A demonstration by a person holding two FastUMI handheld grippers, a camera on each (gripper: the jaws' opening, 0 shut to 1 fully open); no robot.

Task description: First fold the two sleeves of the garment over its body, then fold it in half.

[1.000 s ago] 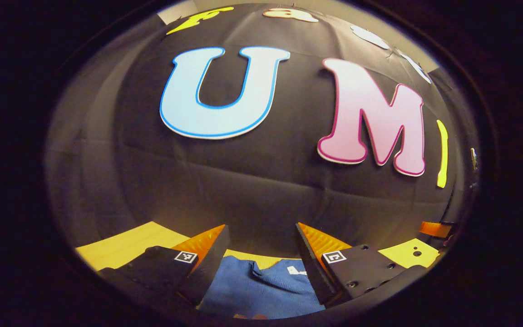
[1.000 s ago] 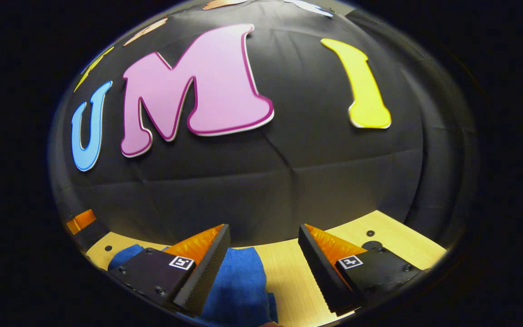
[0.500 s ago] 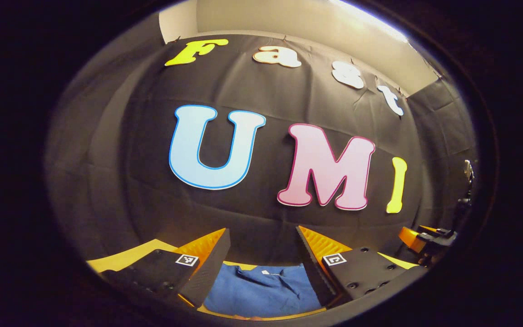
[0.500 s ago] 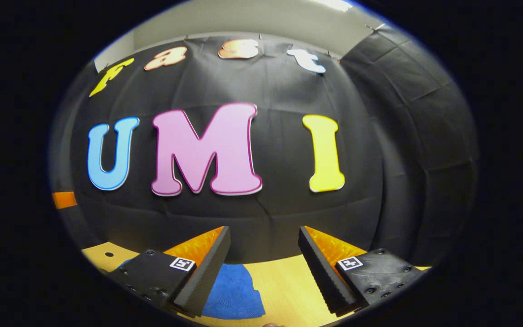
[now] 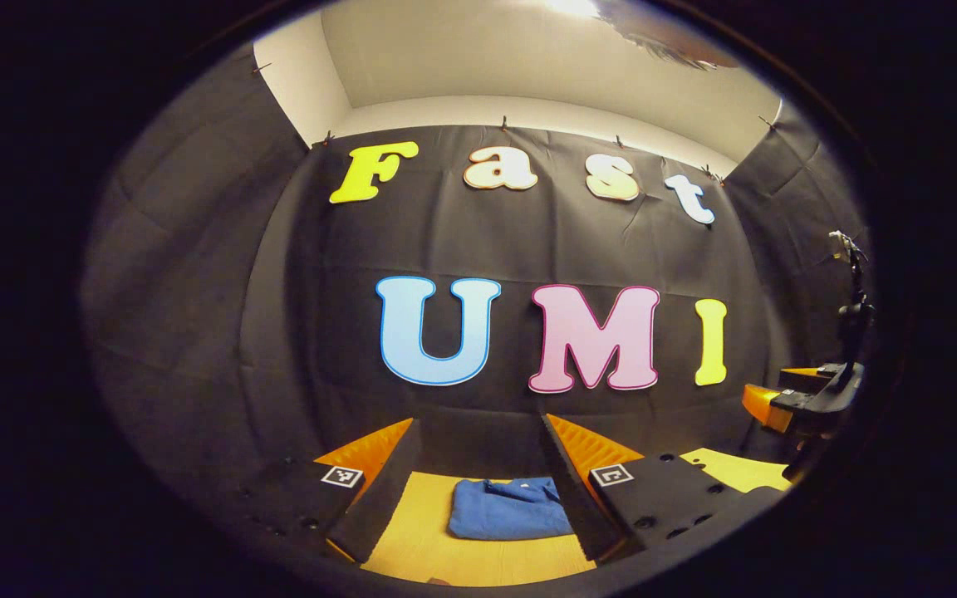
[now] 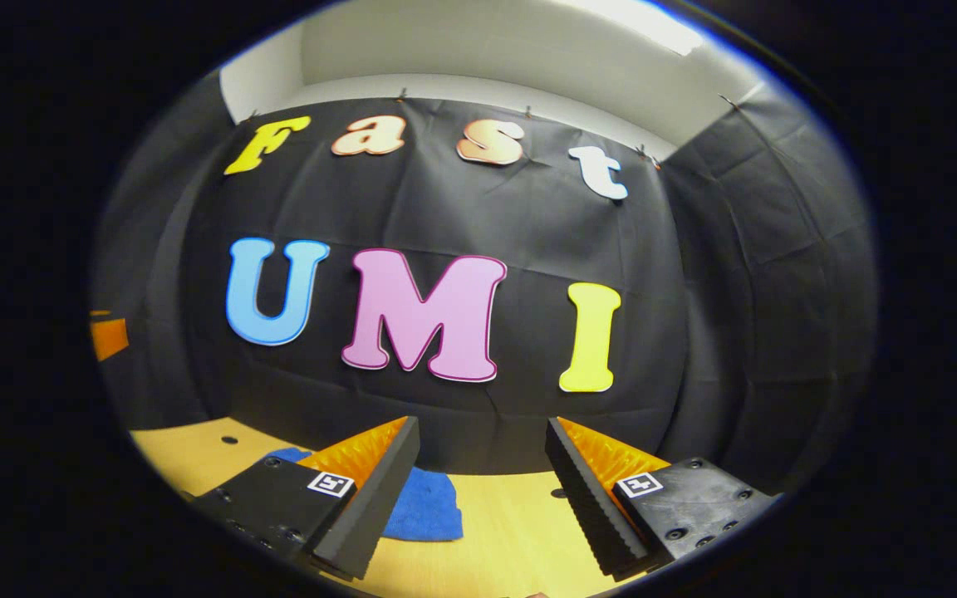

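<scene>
A blue garment (image 5: 510, 517) lies folded into a compact rectangle on the wooden table (image 5: 429, 544). In the left gripper view it sits ahead, between the two fingers and apart from them. My left gripper (image 5: 478, 444) is open, raised above the table, with nothing held. In the right gripper view a corner of the garment (image 6: 424, 508) shows beside the left finger (image 6: 370, 498). My right gripper (image 6: 483, 448) is open too, above bare table, holding nothing. The right gripper (image 5: 802, 399) also appears at the far right edge of the left gripper view.
The table (image 6: 512, 531) has small holes in its top, one (image 6: 229, 438) at the left and one near the right finger. The black cloth wall (image 6: 462, 432) stands close behind the table's far edge. A pale wall and ceiling show above it.
Both grippers have risen and drawn back from the garment, which now looks smaller and farther off. More of the wall and ceiling has come into sight. Both stay open.
</scene>
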